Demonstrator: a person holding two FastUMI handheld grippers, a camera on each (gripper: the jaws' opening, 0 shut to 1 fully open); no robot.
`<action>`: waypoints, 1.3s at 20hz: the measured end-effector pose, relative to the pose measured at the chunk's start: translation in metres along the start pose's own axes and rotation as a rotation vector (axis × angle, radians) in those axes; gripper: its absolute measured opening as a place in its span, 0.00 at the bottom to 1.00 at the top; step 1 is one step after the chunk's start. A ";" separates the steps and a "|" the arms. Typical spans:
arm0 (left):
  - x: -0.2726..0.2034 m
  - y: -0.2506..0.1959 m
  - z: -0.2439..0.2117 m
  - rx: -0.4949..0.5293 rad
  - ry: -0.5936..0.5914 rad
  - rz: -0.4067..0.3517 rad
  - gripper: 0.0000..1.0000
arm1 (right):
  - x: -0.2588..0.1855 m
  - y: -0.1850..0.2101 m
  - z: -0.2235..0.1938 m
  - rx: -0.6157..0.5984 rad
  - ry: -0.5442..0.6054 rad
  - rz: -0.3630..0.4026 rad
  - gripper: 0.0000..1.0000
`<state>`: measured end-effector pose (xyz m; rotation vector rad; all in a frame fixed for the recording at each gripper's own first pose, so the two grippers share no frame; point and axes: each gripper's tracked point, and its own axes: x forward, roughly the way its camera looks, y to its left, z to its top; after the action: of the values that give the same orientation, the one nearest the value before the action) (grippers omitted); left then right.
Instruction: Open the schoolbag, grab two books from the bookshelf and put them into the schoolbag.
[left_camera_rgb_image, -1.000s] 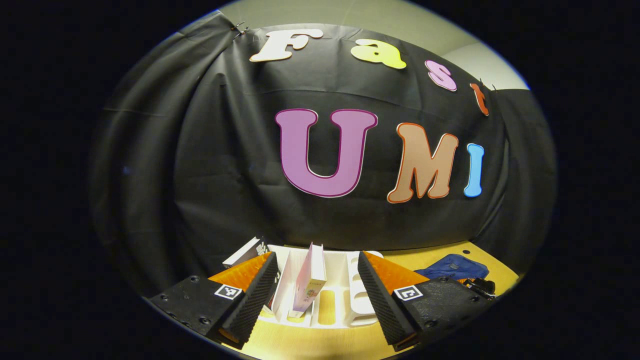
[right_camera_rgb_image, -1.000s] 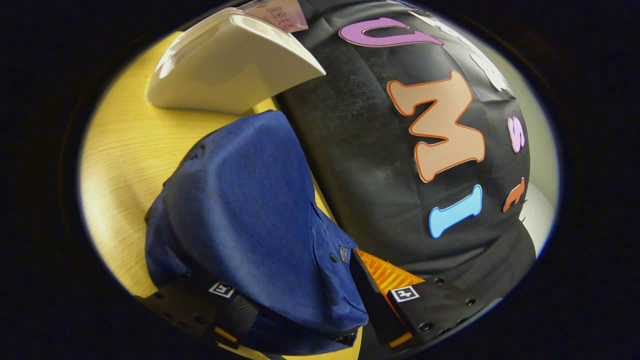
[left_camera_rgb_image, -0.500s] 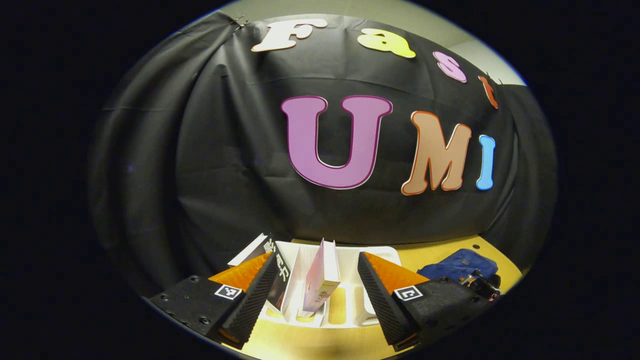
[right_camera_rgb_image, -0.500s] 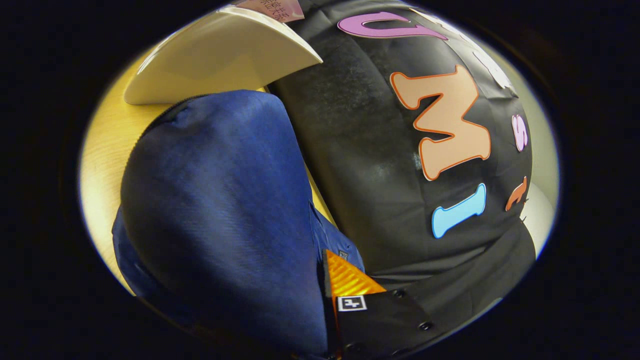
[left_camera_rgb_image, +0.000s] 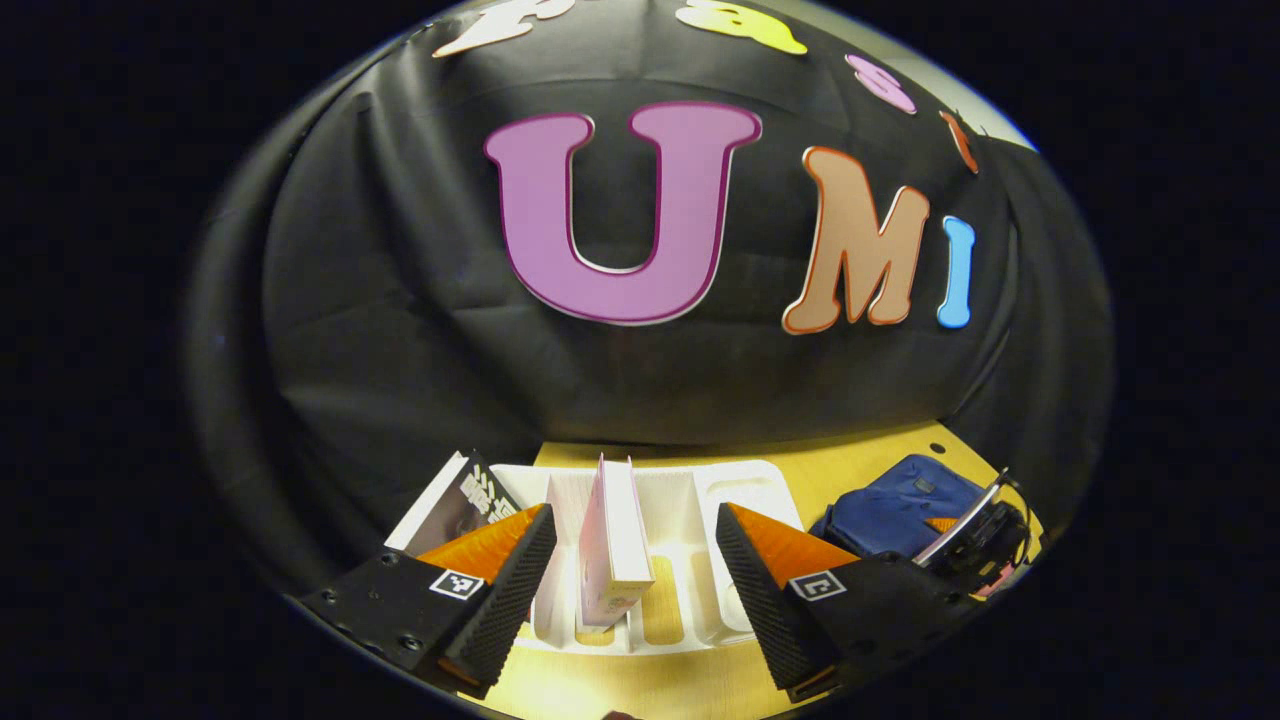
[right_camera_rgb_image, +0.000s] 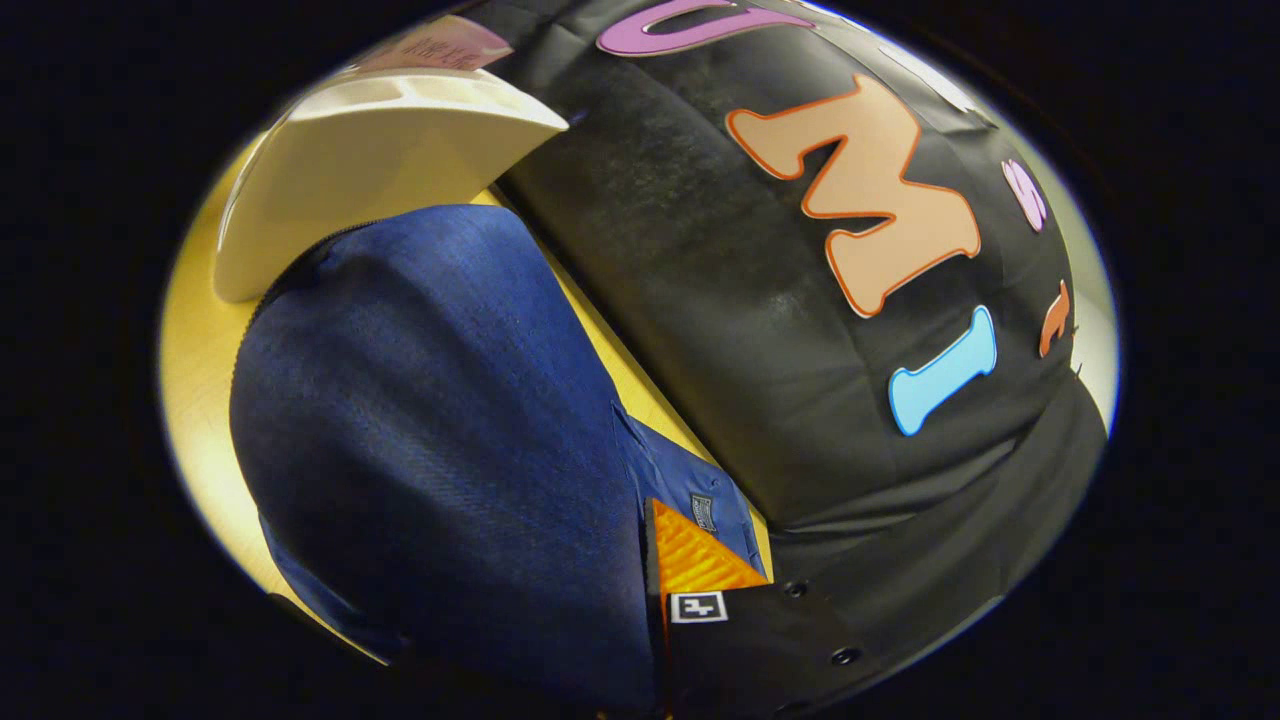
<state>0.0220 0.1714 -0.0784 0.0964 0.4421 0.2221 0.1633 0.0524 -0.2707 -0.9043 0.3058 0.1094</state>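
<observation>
White plastic slotted bookshelf (left_camera_rgb_image: 690, 500) on yellow wood table (left_camera_rgb_image: 860, 460): 2 books — 1 pink-cover book (left_camera_rgb_image: 610, 540) upright, 1 black-cover book (left_camera_rgb_image: 455, 505) leaning at left end. Left gripper (left_camera_rgb_image: 636, 575): fingers apart w/ pink book between, not touching. Blue fabric schoolbag (right_camera_rgb_image: 440, 440) beside shelf; right gripper (right_camera_rgb_image: 640, 610) fingers closed on its cloth.

Our left gripper (left_camera_rgb_image: 635, 580) has moved closer around the pink book (left_camera_rgb_image: 612, 545). Our right one now pinches the blue schoolbag (right_camera_rgb_image: 440, 440).

Matt blue woven cloth schoolbag (right_camera_rgb_image: 440, 440); smooth, glossy white plastic bookshelf (left_camera_rgb_image: 700, 520); pale wood-grain table (left_camera_rgb_image: 870, 465) (satin finish); glossy paper book (left_camera_rgb_image: 612, 540) cover.
</observation>
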 end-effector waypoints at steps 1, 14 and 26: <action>0.008 -0.002 -0.003 -0.009 0.037 -0.011 0.92 | 0.000 -0.005 0.003 0.007 -0.001 -0.001 0.08; 0.078 0.017 -0.071 -0.054 0.549 -0.047 0.92 | -0.004 -0.021 0.004 0.071 -0.003 0.019 0.08; 0.101 0.045 -0.099 0.061 0.791 -0.048 0.74 | -0.004 -0.032 0.006 0.129 -0.012 0.023 0.08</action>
<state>0.0597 0.2430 -0.2030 0.0541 1.2377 0.1934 0.1677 0.0369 -0.2416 -0.7722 0.3087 0.1151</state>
